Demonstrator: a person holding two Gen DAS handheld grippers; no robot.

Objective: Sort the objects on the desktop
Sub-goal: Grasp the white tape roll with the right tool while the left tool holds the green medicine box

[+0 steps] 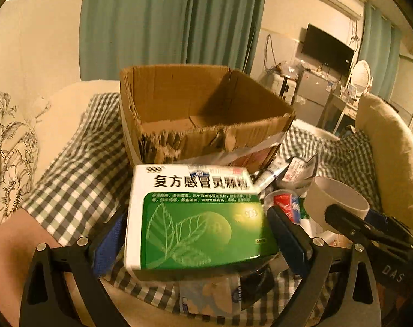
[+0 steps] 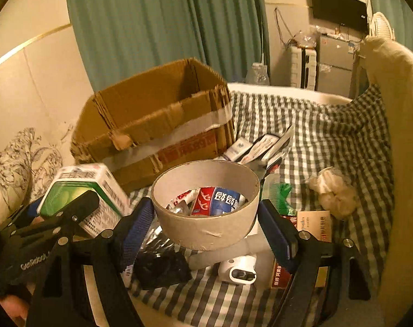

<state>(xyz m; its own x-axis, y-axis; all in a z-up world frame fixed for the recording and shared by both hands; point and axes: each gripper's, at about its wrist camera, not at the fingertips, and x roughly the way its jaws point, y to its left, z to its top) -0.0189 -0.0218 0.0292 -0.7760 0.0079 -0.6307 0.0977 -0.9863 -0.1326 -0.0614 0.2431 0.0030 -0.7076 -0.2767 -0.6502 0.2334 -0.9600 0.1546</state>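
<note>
My left gripper (image 1: 197, 215) is shut on a green-and-white medicine box (image 1: 201, 231), its blue pads (image 1: 108, 242) against the box's two sides, held just in front of the open cardboard box (image 1: 206, 103). My right gripper (image 2: 205, 207) is shut on a wide cardboard ring (image 2: 206, 226), one pad on each side of it. Through the ring shows a red-and-blue toothpaste tube (image 2: 220, 200) lying below. The right wrist view also catches the medicine box (image 2: 83, 190) at the left, and the cardboard box (image 2: 152, 120) behind both, with nothing seen inside.
A checked cloth (image 2: 315, 125) covers the surface. On it lie small packets (image 2: 261, 147), a green comb (image 2: 277, 196), a crumpled tissue (image 2: 332, 190), a white device (image 2: 239, 269) and a black pouch (image 2: 162, 269). A beige cushion (image 2: 403, 136) rises at the right.
</note>
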